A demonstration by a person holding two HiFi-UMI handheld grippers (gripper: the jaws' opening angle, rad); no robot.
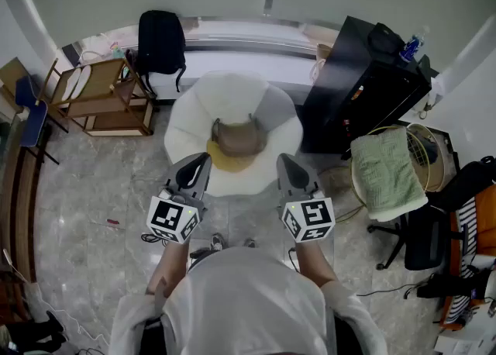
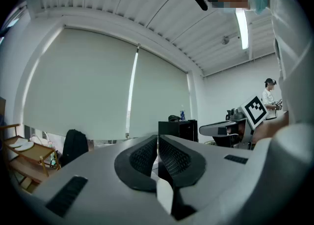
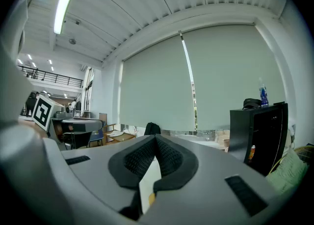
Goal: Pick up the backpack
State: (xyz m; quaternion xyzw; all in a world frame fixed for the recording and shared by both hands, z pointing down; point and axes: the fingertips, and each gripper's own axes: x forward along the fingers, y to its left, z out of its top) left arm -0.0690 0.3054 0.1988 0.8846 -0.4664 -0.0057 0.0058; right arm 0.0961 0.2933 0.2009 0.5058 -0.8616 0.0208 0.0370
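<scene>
– Both pairs of jaws clenched, then?
– Yes. The left gripper (image 2: pixel 157 140) and right gripper (image 3: pixel 155 139) each have their pads (image 2: pixel 142 157) pressed together with nothing between, held level.
– And the backpack (image 1: pixel 160 39)?
– Well ahead of the jaws and off to their left, upright against the window ledge (image 1: pixel 232 32), just beside a wooden rack (image 1: pixel 105 98). A white round seat (image 1: pixel 186 125) stands between.
– What might go wrong?
– I'd judge that shut jaws would only shove it on arrival. It is soft and merely leaning, so it could slump. Pinching only a fold of fabric might let it slip. The seat also blocks a straight path.
– Do the views differ?
– The head view alone shows the seat, since the gripper views look level over it. Only they show the pads meeting, and the right gripper view puts the backpack directly beyond its tips.
</scene>
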